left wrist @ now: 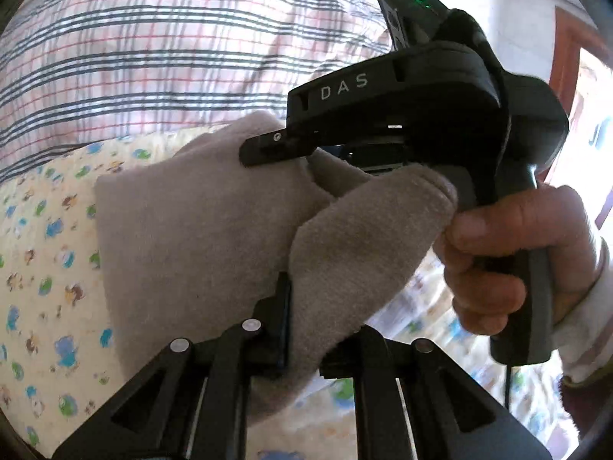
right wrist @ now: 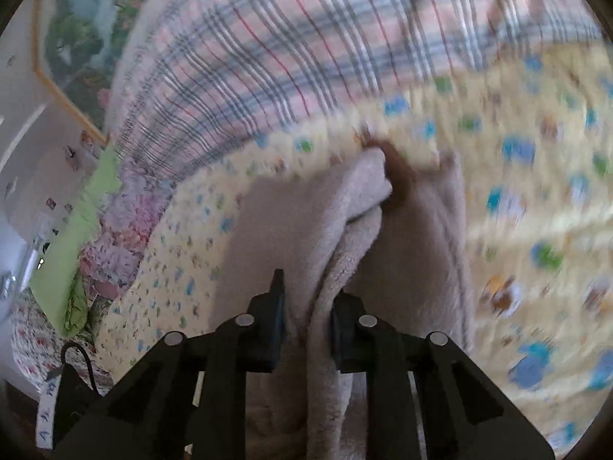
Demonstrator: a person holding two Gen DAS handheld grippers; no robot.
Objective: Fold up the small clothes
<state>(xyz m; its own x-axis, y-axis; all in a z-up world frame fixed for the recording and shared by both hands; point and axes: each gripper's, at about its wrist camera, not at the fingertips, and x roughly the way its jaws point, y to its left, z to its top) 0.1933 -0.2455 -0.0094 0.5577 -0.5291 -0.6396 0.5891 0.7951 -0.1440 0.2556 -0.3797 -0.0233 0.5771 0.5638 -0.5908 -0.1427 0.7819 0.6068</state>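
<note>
Both grippers pinch the beige fleece garment (left wrist: 199, 230): left gripper (left wrist: 306, 329) and right gripper (right wrist: 308, 329) each clamp a bunched edge. Garment held above the animal-print sheet (right wrist: 517, 199), plaid blanket (left wrist: 153, 57) beyond. Judged mid-fold; next: lay flat, align edges.

1. Garment (left wrist: 199, 230) lies on patterned sheet (left wrist: 46, 268), held between both tools.
2. Left gripper (left wrist: 306, 341) jaws clamp its near fold.
3. Right gripper (left wrist: 268, 149) clamps its far edge.
4. Plaid blanket (left wrist: 153, 46) lies behind the sheet.
</note>
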